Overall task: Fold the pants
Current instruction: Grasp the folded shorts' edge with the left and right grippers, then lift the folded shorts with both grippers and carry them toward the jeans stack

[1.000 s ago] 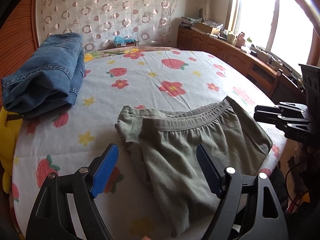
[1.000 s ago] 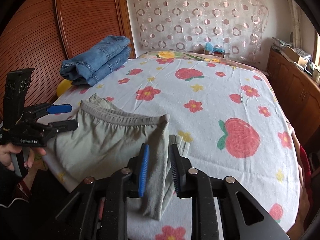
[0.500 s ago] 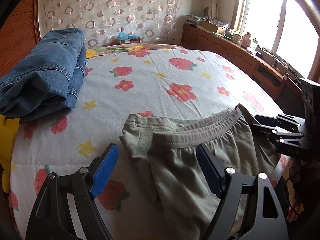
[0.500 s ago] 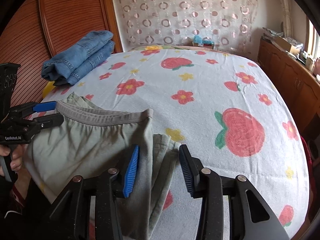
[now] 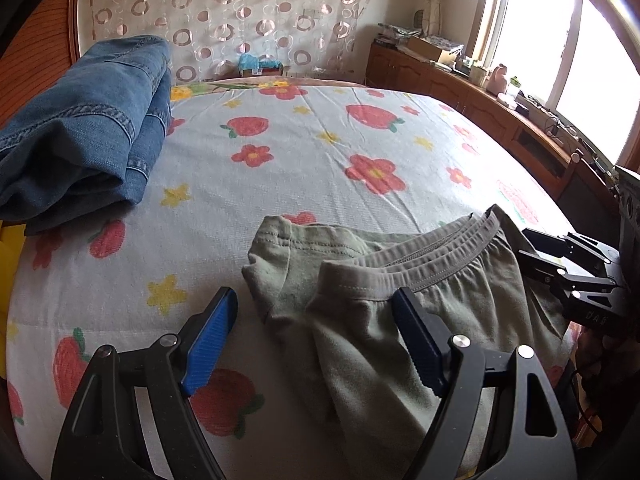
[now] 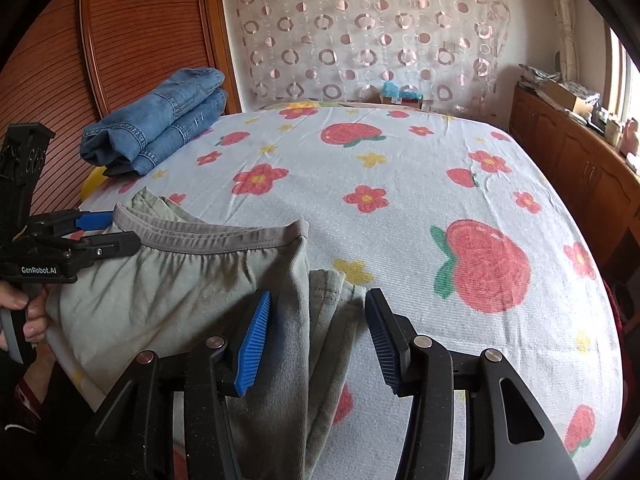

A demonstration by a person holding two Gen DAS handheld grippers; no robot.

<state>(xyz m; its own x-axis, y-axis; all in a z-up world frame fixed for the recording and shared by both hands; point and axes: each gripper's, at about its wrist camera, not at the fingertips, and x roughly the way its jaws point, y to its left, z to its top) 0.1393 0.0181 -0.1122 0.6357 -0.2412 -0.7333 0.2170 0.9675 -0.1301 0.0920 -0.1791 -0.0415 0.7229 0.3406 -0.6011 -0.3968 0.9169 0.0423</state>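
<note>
Both grippers are unclenched: the left gripper (image 5: 316, 340) gapes, the right gripper (image 6: 316, 340) is opening. The grey-green elastic-waisted cotton pants (image 6: 180, 284), seemingly released, are best smoothed before refolding.

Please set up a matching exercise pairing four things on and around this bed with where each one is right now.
Things:
1. folded blue denim jeans
2. olive-green cotton pants
3. big red strawberry print
4. wooden cabinet

Places:
A. along the wall under the window
B. at the bed's near edge, between both grippers
C. far corner of the bed, by the ribbed wooden panel
D. on the sheet, right of the pants

Pairs: 1-C, 2-B, 3-D, 4-A
</note>
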